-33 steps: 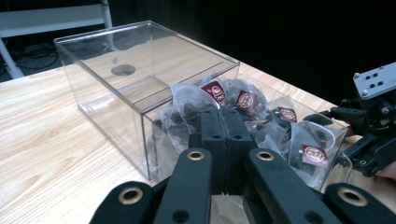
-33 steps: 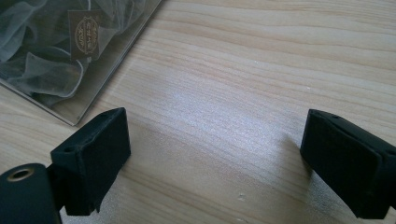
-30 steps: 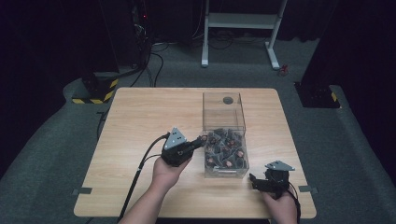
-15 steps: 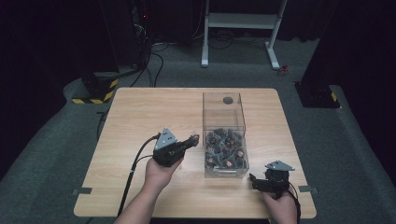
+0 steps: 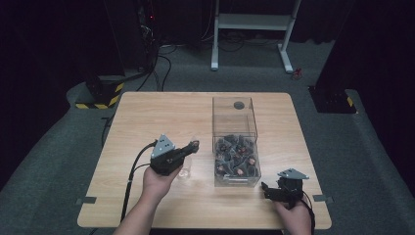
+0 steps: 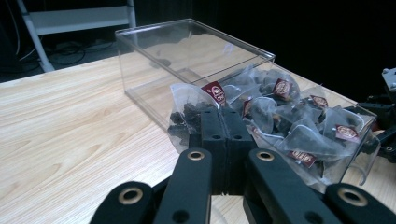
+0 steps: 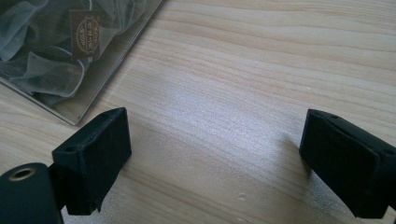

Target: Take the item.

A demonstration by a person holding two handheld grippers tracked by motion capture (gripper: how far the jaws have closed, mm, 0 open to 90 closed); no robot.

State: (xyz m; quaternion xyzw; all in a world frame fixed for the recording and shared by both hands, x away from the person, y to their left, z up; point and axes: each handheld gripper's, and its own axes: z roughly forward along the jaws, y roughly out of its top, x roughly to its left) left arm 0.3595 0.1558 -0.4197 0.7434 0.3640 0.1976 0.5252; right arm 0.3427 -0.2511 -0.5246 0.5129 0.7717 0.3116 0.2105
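Note:
A clear plastic box (image 5: 234, 122) stands on the wooden table (image 5: 147, 117), its near half full of mesh tea bags (image 5: 237, 156) with red tags. My left gripper (image 5: 193, 145) hovers just left of the box, shut on one tea bag (image 6: 187, 114) that hangs in front of its jaws, red tag (image 6: 215, 92) up. Behind it in the left gripper view lie the box (image 6: 154, 51) and its tea bags (image 6: 299, 126). My right gripper (image 5: 265, 188) rests low at the box's near right corner, open, with bare wood between its jaws (image 7: 215, 154).
A small clear object (image 5: 185, 171), glass-like, sits on the table beneath the left gripper. A dark round spot (image 5: 239, 105) marks the box's far end. Black stands and a white frame (image 5: 254, 22) lie beyond the table. Bare wood spreads left and far.
The left gripper has drawn back leftward from the box, carrying the tea bag with it. The right gripper has stayed put.

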